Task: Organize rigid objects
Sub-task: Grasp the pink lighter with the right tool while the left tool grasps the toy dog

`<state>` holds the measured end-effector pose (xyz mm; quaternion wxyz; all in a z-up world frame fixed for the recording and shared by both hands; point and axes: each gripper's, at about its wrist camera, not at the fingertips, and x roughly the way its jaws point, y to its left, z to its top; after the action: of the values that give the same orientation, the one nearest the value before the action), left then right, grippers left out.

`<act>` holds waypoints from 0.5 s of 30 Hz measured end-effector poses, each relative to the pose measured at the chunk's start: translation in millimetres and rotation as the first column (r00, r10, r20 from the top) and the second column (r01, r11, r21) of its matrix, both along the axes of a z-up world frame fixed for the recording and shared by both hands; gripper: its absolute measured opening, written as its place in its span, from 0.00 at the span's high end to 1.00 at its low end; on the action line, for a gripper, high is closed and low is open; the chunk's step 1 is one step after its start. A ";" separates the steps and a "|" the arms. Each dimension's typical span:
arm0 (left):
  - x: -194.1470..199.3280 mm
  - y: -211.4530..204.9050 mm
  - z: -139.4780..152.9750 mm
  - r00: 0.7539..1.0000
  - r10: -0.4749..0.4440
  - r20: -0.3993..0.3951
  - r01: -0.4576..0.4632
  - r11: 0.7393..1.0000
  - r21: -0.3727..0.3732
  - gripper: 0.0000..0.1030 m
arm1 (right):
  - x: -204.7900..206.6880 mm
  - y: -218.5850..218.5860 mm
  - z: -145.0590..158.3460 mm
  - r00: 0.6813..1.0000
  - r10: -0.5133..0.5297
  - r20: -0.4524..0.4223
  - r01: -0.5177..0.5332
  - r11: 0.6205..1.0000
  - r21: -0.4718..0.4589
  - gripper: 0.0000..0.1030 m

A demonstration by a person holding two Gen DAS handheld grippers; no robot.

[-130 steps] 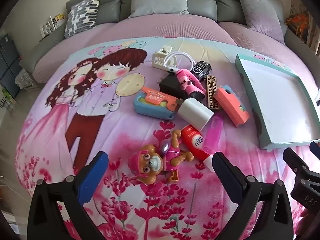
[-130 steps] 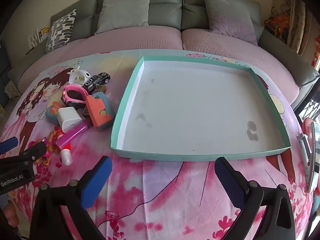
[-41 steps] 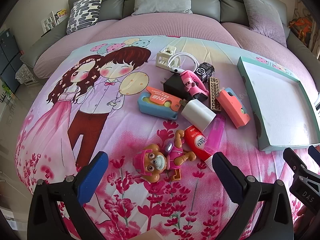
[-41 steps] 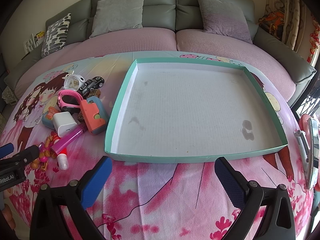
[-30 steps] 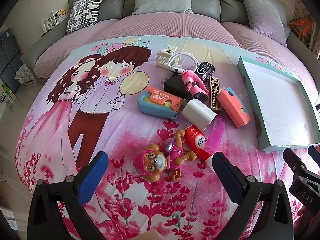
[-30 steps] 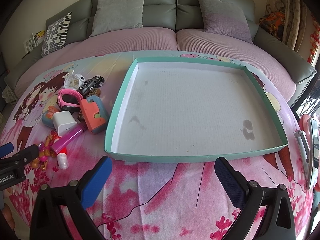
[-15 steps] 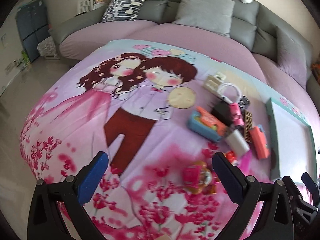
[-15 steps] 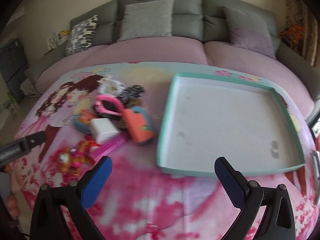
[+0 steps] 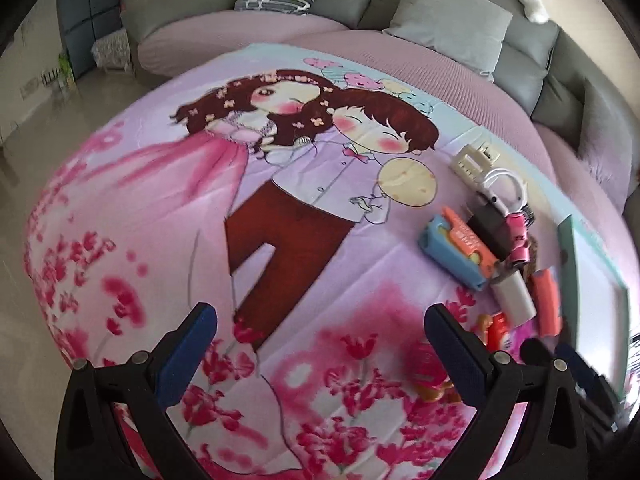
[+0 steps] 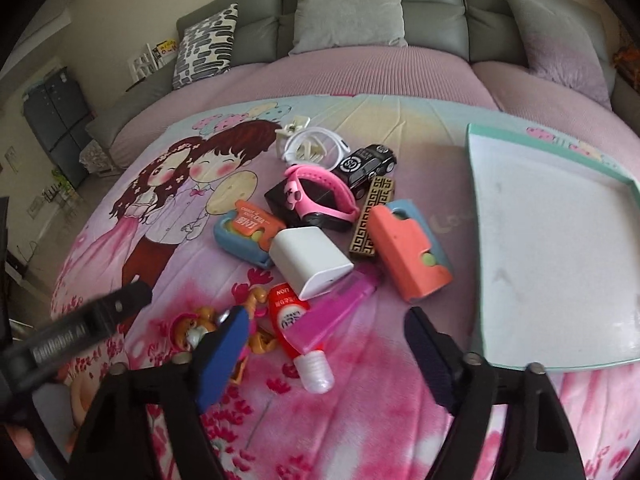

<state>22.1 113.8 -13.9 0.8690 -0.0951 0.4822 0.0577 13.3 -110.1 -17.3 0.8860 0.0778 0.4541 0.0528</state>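
Note:
A pile of small rigid things lies on the cartoon blanket: a white charger block (image 10: 310,260), a coral-and-blue case (image 10: 408,248), a pink watch (image 10: 320,196), a black toy car (image 10: 368,164), a red tube (image 10: 286,312) and a pink bottle (image 10: 332,312) with a white cap. My right gripper (image 10: 326,316) hangs over the pile's near edge. Its jaws are closing, the pink bottle lies between them, and the pads are clear of it. My left gripper (image 9: 320,312) is open over bare blanket, left of the pile. The teal tray (image 10: 552,240) lies to the right.
A puppy toy (image 10: 196,332) lies partly behind my right gripper's left finger. A blue-and-orange toy (image 10: 248,232), a gold-patterned bar (image 10: 372,220) and a white cable (image 10: 316,144) belong to the pile. A grey sofa with cushions (image 10: 348,8) rings the bed's far side.
My right gripper has swung left from the tray to the pile, and its jaws have narrowed. My left gripper has moved left and rolled, so the pile now sits at its right edge.

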 end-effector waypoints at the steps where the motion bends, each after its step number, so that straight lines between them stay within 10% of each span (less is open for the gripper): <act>1: -0.1 1.1 0.4 1.000 -0.002 0.007 0.002 1.000 -0.001 0.00 | 2.2 0.5 -1.3 1.000 -0.002 -0.004 0.002 1.000 -0.005 0.34; 15: 4.8 -18.2 -12.0 0.993 -0.112 -0.034 0.109 0.991 -0.073 0.00 | 12.6 -15.1 -22.2 0.996 -0.035 -0.086 0.037 0.999 0.021 0.66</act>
<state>26.8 95.6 -25.9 0.8576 -0.0979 0.5048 -0.0059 25.9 -125.2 -39.5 0.8656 0.0980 0.4896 0.0385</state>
